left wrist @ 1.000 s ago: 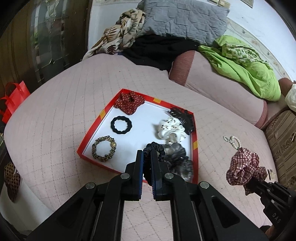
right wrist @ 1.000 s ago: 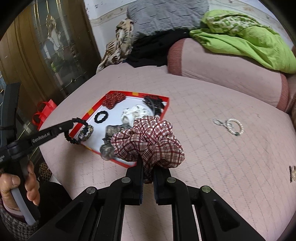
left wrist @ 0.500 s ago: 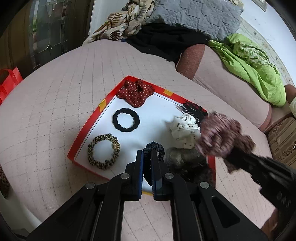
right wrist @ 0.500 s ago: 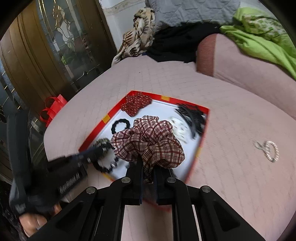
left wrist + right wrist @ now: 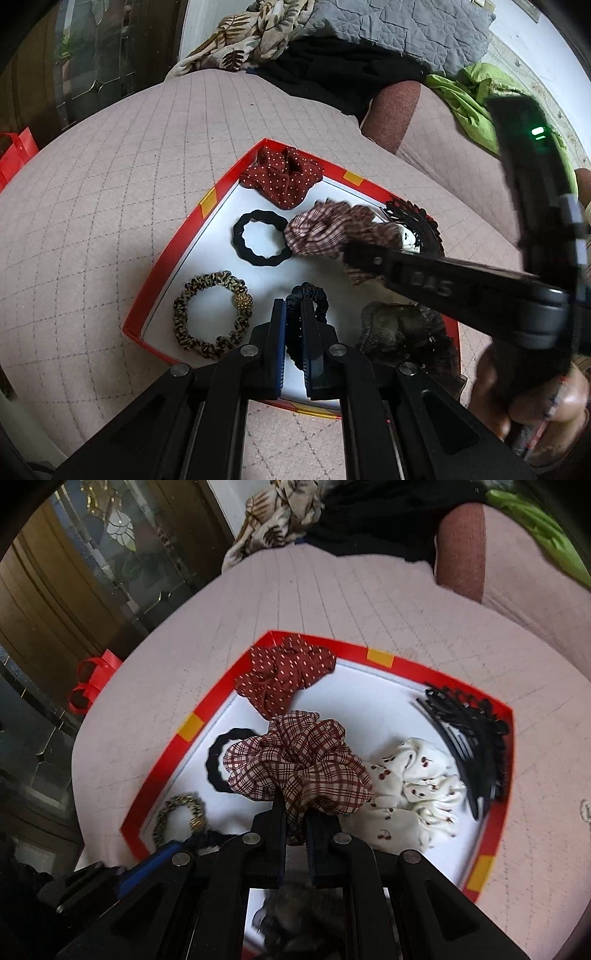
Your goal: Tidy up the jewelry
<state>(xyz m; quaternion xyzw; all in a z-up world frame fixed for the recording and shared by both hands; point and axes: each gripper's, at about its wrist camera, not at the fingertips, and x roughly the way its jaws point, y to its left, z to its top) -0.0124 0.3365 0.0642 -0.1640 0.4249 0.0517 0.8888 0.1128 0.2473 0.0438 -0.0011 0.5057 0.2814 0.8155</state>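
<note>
Plaid scrunchie (image 5: 295,764) sits clamped in the right gripper (image 5: 295,825) over the middle of the red tray (image 5: 155,775), between the black ring (image 5: 216,764) and white scrunchie (image 5: 413,782). Near the tray's front edge, the left gripper (image 5: 294,336) pinches a navy scrunchie (image 5: 308,299).

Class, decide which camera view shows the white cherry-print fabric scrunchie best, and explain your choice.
The right wrist view: the white cherry-print fabric scrunchie lies almost fully exposed in the red-rimmed tray. In the left wrist view only a sliver shows behind the right tongs and their plaid scrunchie.
</note>
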